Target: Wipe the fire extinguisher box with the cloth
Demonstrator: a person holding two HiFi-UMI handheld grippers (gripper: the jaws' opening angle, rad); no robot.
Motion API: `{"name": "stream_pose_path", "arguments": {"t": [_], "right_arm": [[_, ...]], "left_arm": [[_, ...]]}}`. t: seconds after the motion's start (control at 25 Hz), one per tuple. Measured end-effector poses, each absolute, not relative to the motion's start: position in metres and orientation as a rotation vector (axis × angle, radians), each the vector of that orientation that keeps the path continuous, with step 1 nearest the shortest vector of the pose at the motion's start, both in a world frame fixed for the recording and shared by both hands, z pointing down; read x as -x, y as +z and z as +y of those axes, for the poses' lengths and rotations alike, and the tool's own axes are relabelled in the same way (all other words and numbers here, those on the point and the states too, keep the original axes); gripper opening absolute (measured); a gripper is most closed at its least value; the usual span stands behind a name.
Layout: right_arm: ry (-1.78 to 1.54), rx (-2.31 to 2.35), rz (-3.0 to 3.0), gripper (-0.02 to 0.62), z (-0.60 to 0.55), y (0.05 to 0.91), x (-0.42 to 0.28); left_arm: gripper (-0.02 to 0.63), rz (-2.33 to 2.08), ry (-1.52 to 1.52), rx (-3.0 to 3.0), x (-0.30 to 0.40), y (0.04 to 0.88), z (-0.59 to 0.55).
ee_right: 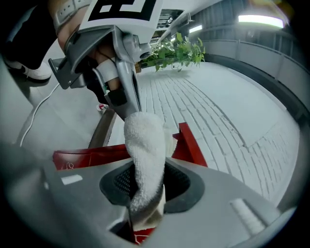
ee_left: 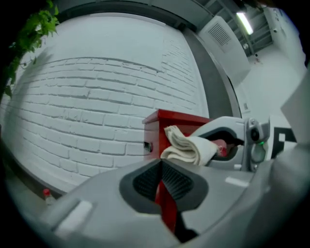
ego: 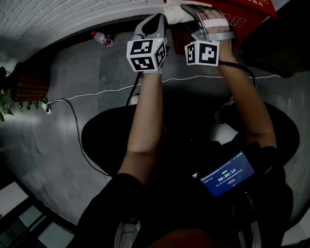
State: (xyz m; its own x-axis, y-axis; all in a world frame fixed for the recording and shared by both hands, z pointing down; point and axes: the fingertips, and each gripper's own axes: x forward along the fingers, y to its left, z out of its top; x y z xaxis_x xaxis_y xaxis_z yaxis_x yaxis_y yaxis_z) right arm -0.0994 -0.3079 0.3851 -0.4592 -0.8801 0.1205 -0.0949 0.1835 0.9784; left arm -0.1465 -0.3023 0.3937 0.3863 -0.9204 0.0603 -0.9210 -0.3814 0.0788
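The right tool [ee_right: 145, 189] has its jaws closed tight on the white cloth [ee_right: 144, 140]. The cloth is folded into a thick roll between the two dark pads and stands out forward from them. In the left gripper view the same cloth [ee_left: 188, 145] hangs from the right tool [ee_left: 227, 138] in front of the upper corner of the red fire extinguisher box [ee_left: 157, 128]. Whether it really presses on the metal, the pictures do not make sure.

The left tool [ee_left: 161, 169] has its jaws together at the tips and it holds nothing. Only a thin strip of the red box is seen through the slit under the pads. In the head view the left tool [ego: 156, 22] and the right tool [ego: 196, 17] are held up side by side, each on one bare forearm, with the cloth [ego: 178, 12] between their front ends. Each tool carries its cube with black and white markers.

The fire extinguisher box [ego: 244, 17] stands at the foot of a white brick wall [ee_left: 97, 97], at the top right of the head view. From the right gripper view its red top edge [ee_right: 85, 156] runs just behind the cloth.

Further out, a plastic bottle [ego: 100, 38] lies on the grey floor [ego: 53, 140] near the wall, and a white cable [ego: 97, 93] runs across the floor. A green plant [ee_right: 177, 52] grows at the left end of the wall. A small device with a lit screen [ego: 227, 177] is on the front of the person's body.
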Motion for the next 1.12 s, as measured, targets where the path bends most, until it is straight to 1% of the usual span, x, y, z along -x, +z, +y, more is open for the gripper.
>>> {"name": "stream_pose_path", "arguments": {"t": [0.88,1.12], "right_arm": [[-1.211,-0.772,-1.802,0.112,-0.301,0.506,0.102],[-1.138,-0.677,-1.786,0.112,-0.303,0.563,0.1]], "left_arm": [[-0.002,-1.651,0.073,-2.436,0.151,0.496,-0.315],[-0.002,-1.619,0.104,-2.411,0.145,0.529,-0.315]]}}
